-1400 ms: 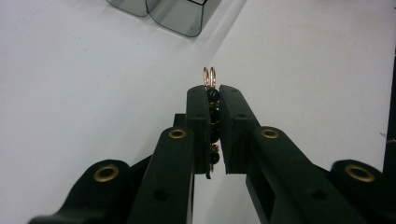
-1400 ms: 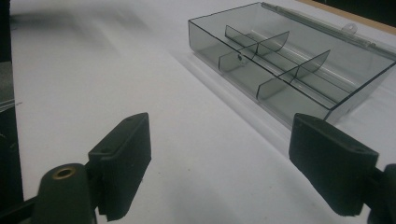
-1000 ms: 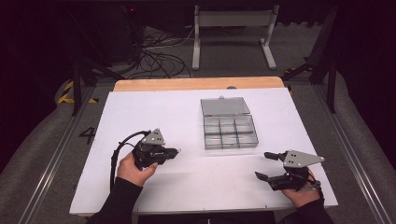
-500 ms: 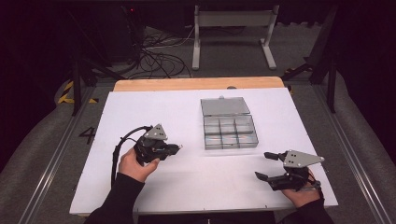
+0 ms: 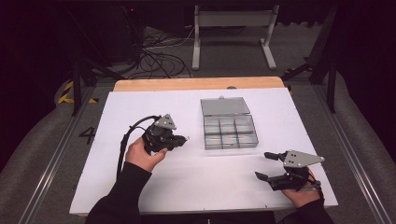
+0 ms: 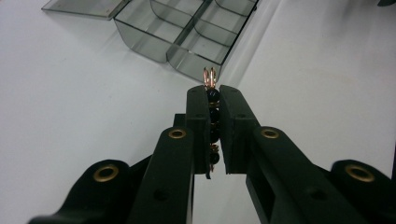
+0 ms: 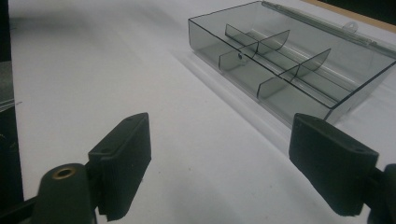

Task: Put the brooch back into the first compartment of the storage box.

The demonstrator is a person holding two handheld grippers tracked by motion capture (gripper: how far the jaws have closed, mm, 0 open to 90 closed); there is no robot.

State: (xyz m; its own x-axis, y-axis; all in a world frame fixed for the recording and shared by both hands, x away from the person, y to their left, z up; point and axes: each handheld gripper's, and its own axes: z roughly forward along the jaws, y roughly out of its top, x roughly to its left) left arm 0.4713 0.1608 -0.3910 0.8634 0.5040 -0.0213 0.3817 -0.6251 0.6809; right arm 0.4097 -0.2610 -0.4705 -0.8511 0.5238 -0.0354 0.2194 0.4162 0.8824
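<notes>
The right gripper sits at five o'clock on the table, jaws spread wide and empty, hand resting low. At nine o'clock the left gripper is clamped on a string of dark beads with a copper clasp; since a second ago it has lifted and edged toward the clear compartment box, so the carry looks underway. Its wrist is level, jaws aimed at three o'clock toward the box, lid open behind.

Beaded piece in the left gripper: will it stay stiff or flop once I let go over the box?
Probably floppy: the beaded piece looks like separate dark beads strung together. Likely light, and round beads could roll. The left gripper pinches it edgewise, so the hold seems secure.
</notes>
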